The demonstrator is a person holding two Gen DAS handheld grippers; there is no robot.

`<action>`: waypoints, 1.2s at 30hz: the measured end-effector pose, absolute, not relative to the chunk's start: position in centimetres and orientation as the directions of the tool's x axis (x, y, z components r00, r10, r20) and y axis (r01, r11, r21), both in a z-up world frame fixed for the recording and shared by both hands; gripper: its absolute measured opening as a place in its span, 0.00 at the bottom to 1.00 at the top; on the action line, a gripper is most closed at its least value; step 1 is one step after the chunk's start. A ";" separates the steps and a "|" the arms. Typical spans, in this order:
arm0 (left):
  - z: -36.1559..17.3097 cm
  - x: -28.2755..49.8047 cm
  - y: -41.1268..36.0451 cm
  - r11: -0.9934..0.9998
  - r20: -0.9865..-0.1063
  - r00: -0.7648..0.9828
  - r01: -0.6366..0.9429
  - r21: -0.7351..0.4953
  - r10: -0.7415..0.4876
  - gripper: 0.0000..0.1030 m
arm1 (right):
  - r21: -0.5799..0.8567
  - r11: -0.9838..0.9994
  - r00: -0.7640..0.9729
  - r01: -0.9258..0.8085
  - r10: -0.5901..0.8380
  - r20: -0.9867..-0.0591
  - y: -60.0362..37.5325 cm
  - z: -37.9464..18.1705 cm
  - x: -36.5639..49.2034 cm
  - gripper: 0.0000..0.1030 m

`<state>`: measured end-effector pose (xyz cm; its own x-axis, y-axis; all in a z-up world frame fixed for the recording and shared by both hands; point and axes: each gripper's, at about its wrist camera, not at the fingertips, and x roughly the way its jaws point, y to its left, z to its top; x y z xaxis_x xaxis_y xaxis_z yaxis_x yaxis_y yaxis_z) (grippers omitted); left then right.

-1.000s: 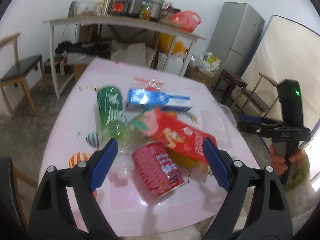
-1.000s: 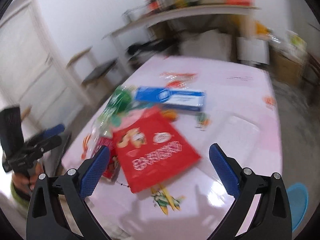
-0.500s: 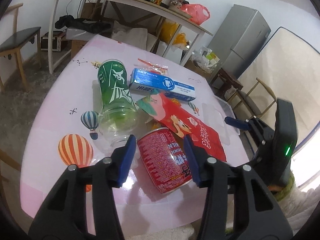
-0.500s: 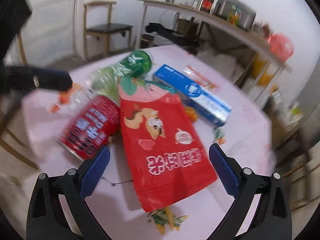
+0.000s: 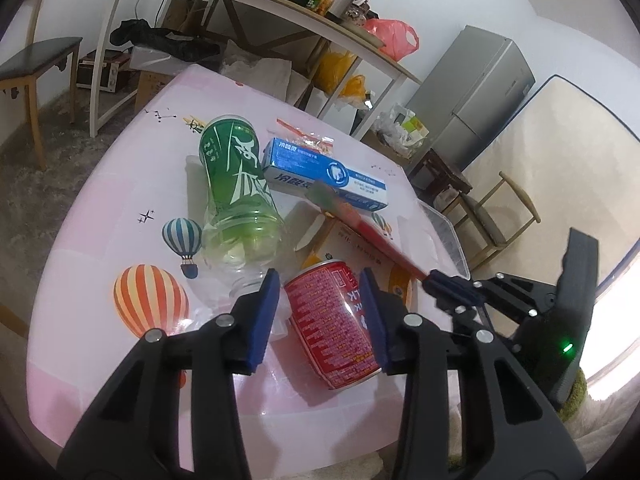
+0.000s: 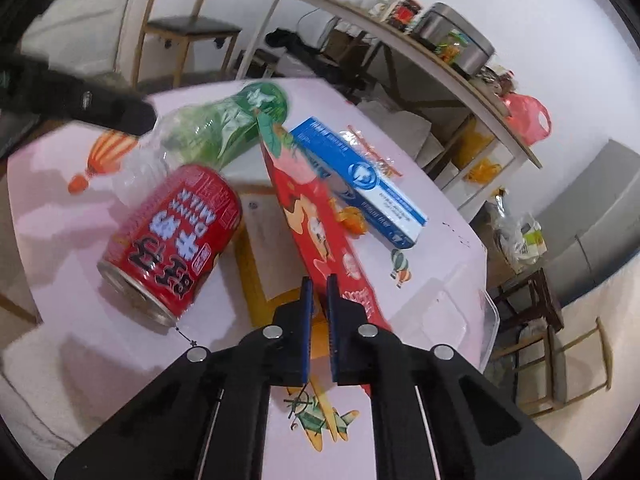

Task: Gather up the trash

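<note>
A red drink can (image 5: pixel 332 320) lies on its side on the pink table (image 5: pixel 120 184). My left gripper (image 5: pixel 320 300) is shut on it, one blue pad on each side. My right gripper (image 6: pixel 318 292) is shut on the near edge of a red snack bag (image 6: pixel 320 224) and holds it tilted on edge above the table; in the left wrist view the bag (image 5: pixel 360 224) shows as a thin red strip. A green plastic bottle (image 5: pixel 240 192) and a blue toothpaste box (image 5: pixel 324 172) lie behind the can. The can (image 6: pixel 172 236) also shows in the right wrist view.
A yellow-edged flat card (image 6: pixel 272 256) lies under the lifted bag. A clear plastic tray (image 5: pixel 444 232) sits at the table's right edge. A shelf table (image 5: pixel 256 0) with jars and a pot, chairs and a grey fridge (image 5: pixel 480 92) stand beyond.
My left gripper closed in around the red can. My right gripper shut on the red bag's edge and lifted it from flat to on edge.
</note>
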<state>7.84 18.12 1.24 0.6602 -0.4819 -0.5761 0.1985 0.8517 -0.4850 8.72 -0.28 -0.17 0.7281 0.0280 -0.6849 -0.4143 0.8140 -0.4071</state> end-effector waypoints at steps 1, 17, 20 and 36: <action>1.4 7.7 18.1 0.849 -0.570 0.663 0.202 -0.488 -0.485 0.37 | -0.377 0.833 0.727 -0.406 0.044 -0.685 -0.8 0.4 8.7 0.05; 4.8 6.6 10.2 0.716 -0.492 0.531 0.404 -0.569 -0.690 0.50 | 0.047 0.950 0.643 -0.310 0.246 -0.725 -10.1 4.9 3.7 0.03; 4.1 6.7 8.3 0.701 -0.514 0.482 0.413 -0.581 -0.710 0.52 | 0.053 0.953 0.640 -0.298 0.240 -0.730 -10.7 4.2 2.2 0.03; -1.5 9.0 1.6 0.828 -0.717 0.414 0.280 -0.486 -0.561 0.52 | 0.494 0.869 0.525 -0.023 0.431 -0.734 -22.4 -5.0 11.2 0.06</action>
<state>8.96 1.57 -1.53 0.4143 -0.5608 -0.7168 0.2804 0.8280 -0.4857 11.23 -22.35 -5.00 0.5252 0.4306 -0.7340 -0.0228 0.8693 0.4938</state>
